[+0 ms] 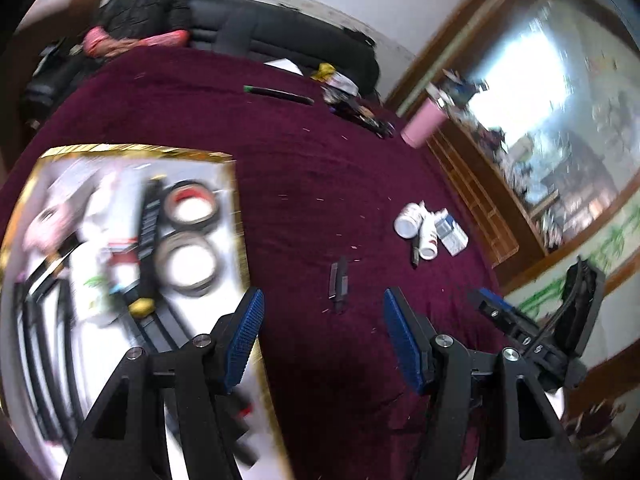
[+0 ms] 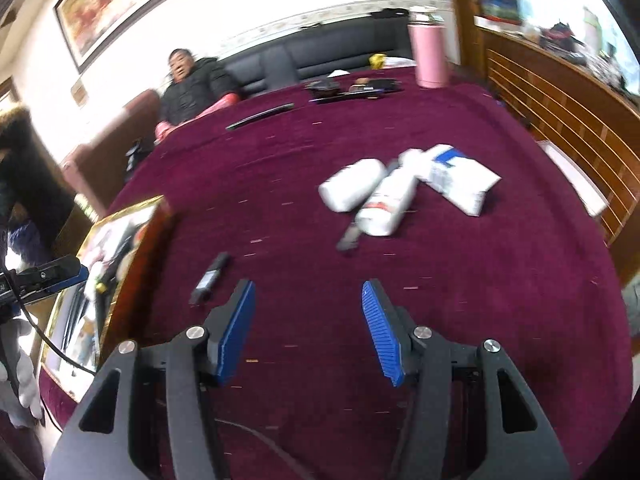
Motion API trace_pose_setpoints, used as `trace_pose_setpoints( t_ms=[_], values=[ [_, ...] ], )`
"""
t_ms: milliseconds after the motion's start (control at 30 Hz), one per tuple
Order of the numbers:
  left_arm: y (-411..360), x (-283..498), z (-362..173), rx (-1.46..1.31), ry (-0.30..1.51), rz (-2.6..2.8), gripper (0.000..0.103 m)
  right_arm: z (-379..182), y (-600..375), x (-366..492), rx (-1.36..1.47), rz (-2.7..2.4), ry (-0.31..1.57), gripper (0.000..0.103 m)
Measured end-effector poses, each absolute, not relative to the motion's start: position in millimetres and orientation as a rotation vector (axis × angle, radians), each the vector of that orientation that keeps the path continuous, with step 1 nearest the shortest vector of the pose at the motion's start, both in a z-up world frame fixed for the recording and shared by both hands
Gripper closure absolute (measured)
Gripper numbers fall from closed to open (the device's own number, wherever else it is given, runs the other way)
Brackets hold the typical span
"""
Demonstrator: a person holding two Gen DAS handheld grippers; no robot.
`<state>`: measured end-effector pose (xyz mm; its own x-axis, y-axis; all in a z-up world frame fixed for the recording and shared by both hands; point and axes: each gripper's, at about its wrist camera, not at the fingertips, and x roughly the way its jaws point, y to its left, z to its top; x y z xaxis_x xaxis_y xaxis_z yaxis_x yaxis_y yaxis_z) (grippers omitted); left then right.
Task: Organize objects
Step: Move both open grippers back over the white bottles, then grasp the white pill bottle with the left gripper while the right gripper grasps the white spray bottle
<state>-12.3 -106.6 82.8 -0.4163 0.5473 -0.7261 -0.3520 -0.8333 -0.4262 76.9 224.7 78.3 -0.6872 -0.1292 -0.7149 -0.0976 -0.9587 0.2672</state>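
**Both tongs empty over the maroon cloth, box at my left**

My left gripper (image 1: 322, 334) stands with its blue pads spread apart at the bottom of the left wrist view, nothing between them. My right gripper (image 2: 308, 328) is the same at the bottom of the right wrist view: jaws wide, holding nothing.

Just ahead of both lies a small black bar-shaped object (image 1: 339, 280), alone on the cloth; what it is I cannot tell. At lower left of the left wrist view sits the gold-rimmed box (image 1: 236, 184), white inside. In it are two rolls of tape (image 1: 188, 236) side by side, a long black item beside them, and blurred things I cannot name.

Farther off, right of centre, is a cluster touching one another: two white bottles (image 2: 368, 194) lying on their sides and a white-and-blue carton (image 2: 460, 178), with a dark pen-like thing poking out under them.

Bare maroon tablecloth (image 2: 480, 280) runs between the box and that cluster. Near the far edge lie a long dark stick (image 2: 260, 117), a heap of dark items and an upright pink tumbler (image 2: 430, 56).
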Motion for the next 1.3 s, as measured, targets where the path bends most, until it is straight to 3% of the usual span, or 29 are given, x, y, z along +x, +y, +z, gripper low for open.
trace_pose_setpoints(
  t_ms=[167,400,600,1133,1167,1233,1300],
  values=[
    [-34,-35,75,-1.277,-0.079,2.200,0.048,69,282,90,1.263,-2.889,-0.572,0.048],
    [59,-88,52,-1.305,0.016,2.098,0.048,48,327,98,1.259,-2.897,-0.765,0.048],
    [130,-122,34,-1.273,0.265,2.103,0.048,35,341,96,1.248,-2.855,-0.852,0.048],
    [175,-146,4,-1.270,0.305,1.973,0.048,18,357,86,1.272,-2.793,-0.956,0.048],
    [176,-146,4,-1.272,0.309,1.974,0.049,19,356,86,1.275,-2.793,-0.959,0.048],
    [175,-145,4,-1.276,0.302,1.970,0.071,20,356,85,1.281,-2.791,-0.972,0.048],
    [170,-144,5,-1.286,0.269,1.950,0.073,22,357,84,1.281,-2.787,-0.987,0.048]
  ],
)
